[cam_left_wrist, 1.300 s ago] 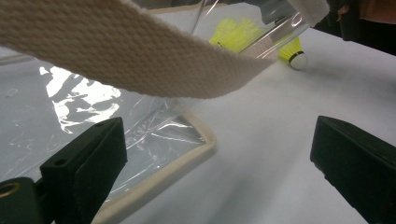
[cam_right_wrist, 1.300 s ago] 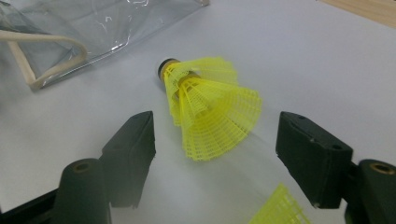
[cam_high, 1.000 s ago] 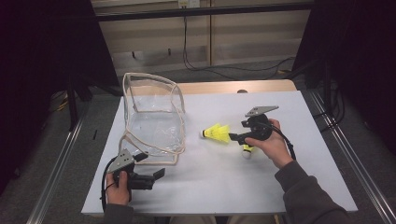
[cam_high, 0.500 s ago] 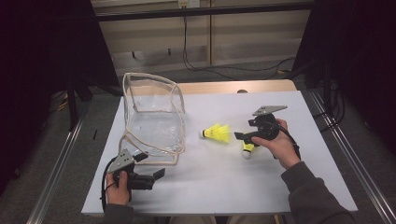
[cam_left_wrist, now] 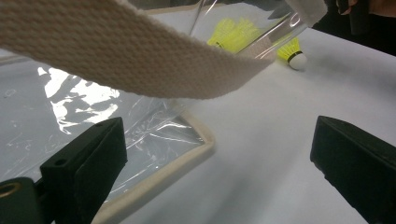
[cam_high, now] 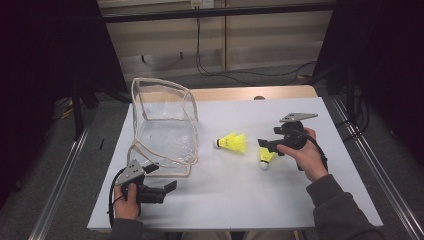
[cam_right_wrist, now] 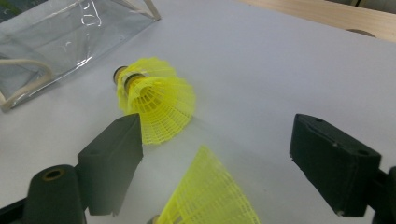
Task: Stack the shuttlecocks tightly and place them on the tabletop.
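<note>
High view: we hold the right gripper (cam_high: pixel 263 145), jaws wide and empty, over one yellow shuttlecock (cam_high: pixel 265 158); another shuttlecock (cam_high: pixel 233 143) lies beside the clear bag (cam_high: pixel 162 131). Our left gripper (cam_high: pixel 170 186) gapes empty.

Near shuttlecock (cam_right_wrist: pixel 210 196): cork cut off by bottom edge, right gripper view. Clear bag (cam_left_wrist: pixel 70 107) strap blurred, cropped, left gripper view.
</note>
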Demonstrator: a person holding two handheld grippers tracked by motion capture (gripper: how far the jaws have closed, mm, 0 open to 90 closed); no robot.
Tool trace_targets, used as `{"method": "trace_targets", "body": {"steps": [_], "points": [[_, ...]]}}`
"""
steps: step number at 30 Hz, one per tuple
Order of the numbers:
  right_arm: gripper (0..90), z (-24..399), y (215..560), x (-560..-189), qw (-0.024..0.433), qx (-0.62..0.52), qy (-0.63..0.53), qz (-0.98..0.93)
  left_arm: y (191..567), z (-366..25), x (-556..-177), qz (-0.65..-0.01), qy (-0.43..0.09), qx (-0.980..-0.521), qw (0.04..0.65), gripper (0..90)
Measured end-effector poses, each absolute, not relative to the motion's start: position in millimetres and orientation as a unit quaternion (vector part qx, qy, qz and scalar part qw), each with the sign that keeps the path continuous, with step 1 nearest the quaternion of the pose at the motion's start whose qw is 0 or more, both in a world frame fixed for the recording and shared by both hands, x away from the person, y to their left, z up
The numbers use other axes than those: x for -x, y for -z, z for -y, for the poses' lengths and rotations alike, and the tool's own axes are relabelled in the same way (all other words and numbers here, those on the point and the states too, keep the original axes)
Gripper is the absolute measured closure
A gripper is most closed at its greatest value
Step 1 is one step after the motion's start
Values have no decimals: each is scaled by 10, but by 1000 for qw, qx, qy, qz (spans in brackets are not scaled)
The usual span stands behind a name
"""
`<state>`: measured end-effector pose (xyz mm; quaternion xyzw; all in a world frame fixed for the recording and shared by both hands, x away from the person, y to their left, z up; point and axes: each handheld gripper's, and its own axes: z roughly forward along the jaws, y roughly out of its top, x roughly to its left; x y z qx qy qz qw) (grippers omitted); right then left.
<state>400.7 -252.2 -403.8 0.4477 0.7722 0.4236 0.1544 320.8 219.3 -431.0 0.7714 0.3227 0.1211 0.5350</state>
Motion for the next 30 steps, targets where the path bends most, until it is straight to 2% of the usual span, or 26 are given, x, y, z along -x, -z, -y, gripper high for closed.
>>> {"method": "trace_targets", "body": {"steps": [4,8,11,16,21,30], "points": [[216,2565,4047,-4007,161,-453,-422,-768,4310,-2195,-3209,-321,-121,-773,533,36],[317,2613,4037,-4002,171,-458,-422,-763,4310,-2197,-3210,-321,-121,-774,532,36],[445,2645,4032,-3999,176,-456,-424,-763,4312,-2196,-3210,-322,-121,-773,533,36],[527,2675,4038,-3991,183,-457,-421,-762,4314,-2194,-3210,-322,-121,-774,532,37],[654,2697,4050,-3981,182,-451,-419,-766,4311,-2197,-3210,-322,-121,-774,531,36],[748,2738,4078,-3961,196,-448,-412,-769,4311,-2198,-3209,-323,-122,-773,532,36]]}}
